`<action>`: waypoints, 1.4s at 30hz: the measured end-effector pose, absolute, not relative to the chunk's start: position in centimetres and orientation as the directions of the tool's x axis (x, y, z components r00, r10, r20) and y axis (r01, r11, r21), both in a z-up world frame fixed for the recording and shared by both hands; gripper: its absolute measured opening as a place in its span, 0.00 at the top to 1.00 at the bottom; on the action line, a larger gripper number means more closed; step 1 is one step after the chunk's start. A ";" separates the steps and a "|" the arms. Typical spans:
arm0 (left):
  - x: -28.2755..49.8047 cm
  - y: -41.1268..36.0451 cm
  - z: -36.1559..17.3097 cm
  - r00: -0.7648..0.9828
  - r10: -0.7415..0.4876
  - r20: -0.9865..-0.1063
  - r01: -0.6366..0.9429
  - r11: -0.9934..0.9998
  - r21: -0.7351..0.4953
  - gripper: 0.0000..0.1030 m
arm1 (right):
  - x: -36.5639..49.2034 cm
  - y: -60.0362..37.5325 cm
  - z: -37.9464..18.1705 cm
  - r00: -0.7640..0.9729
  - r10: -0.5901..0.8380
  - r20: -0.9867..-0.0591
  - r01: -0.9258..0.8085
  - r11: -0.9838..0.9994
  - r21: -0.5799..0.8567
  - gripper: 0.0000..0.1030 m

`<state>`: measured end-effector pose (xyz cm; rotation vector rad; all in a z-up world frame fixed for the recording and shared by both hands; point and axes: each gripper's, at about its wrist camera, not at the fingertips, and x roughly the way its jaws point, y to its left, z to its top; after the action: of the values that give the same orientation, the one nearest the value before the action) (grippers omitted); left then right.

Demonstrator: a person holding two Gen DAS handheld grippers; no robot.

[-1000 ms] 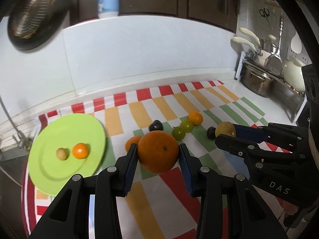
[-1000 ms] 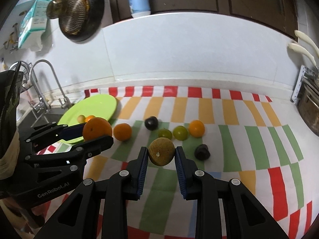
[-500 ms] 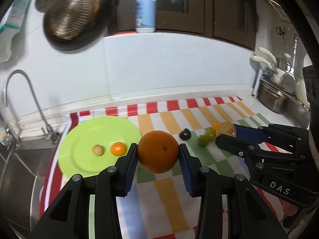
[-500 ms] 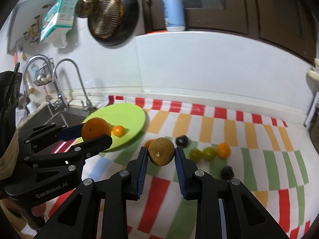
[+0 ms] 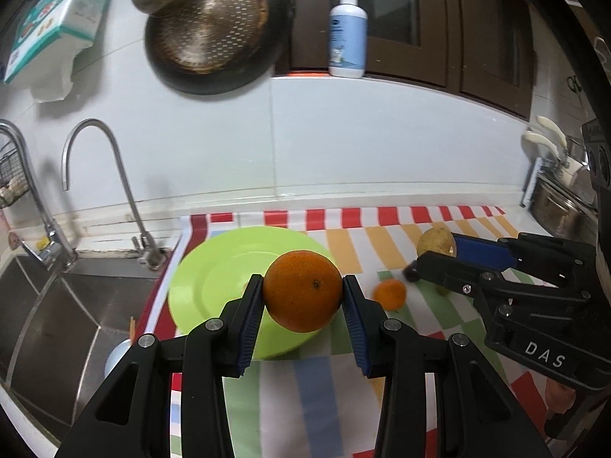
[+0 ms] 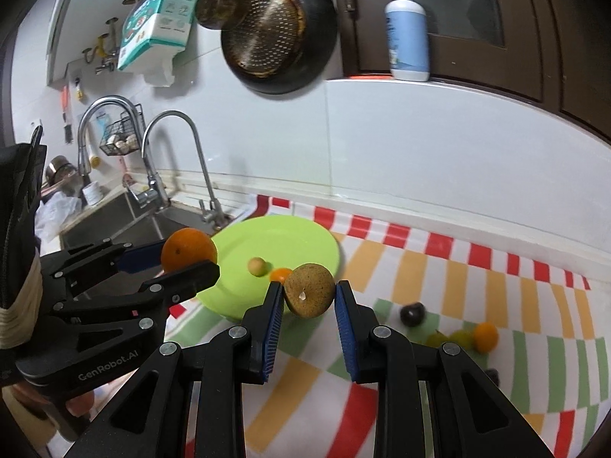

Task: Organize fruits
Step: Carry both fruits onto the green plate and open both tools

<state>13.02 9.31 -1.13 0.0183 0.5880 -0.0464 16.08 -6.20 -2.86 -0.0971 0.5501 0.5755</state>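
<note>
My left gripper (image 5: pixel 303 293) is shut on a large orange (image 5: pixel 303 291), held in the air over the near right part of the green plate (image 5: pixel 214 271). My right gripper (image 6: pixel 309 293) is shut on a round brown-yellow fruit (image 6: pixel 310 290), just off the plate's (image 6: pixel 305 236) near right rim. On the plate lie a small tan fruit (image 6: pixel 256 266) and a small orange fruit (image 6: pixel 280 274). Each gripper shows in the other's view: the right gripper (image 5: pixel 435 253) with its brown fruit (image 5: pixel 436 241), the left gripper (image 6: pixel 189 255) with the orange (image 6: pixel 188 249).
Loose fruit lies on the striped cloth (image 6: pixel 439 278): a small orange (image 5: pixel 389 293), a dark plum (image 6: pixel 412 313), green fruits (image 6: pixel 450 337) and another orange (image 6: pixel 485 336). A sink (image 5: pixel 57 305) with taps (image 5: pixel 110 160) lies left of the plate. A pan (image 5: pixel 214 26) hangs on the wall; pots (image 5: pixel 557 206) stand far right.
Both grippers have swung left with their fruit, from over the loose fruit on the cloth toward the green plate. The sink and taps have come into view. The grips have not changed.
</note>
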 end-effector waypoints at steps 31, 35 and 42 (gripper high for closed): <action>21.6 17.0 -5.5 0.764 0.055 -0.643 -0.062 0.998 0.012 0.61 | 27.4 3.1 -7.0 0.574 0.506 -0.644 -0.567 0.813 0.133 0.72; 22.6 17.5 -6.7 0.745 0.052 -0.665 -0.064 0.998 0.006 0.61 | 28.7 3.8 -8.3 0.558 0.489 -0.671 -0.557 0.820 0.135 0.72; 23.8 17.8 -8.2 0.721 0.035 -0.693 -0.052 0.999 -0.004 0.61 | 30.0 4.6 -9.9 0.534 0.478 -0.697 -0.551 0.822 0.143 0.72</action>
<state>23.78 17.78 -8.21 -0.0233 0.7648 0.0483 30.00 4.59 -9.86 -0.0987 0.7992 0.6143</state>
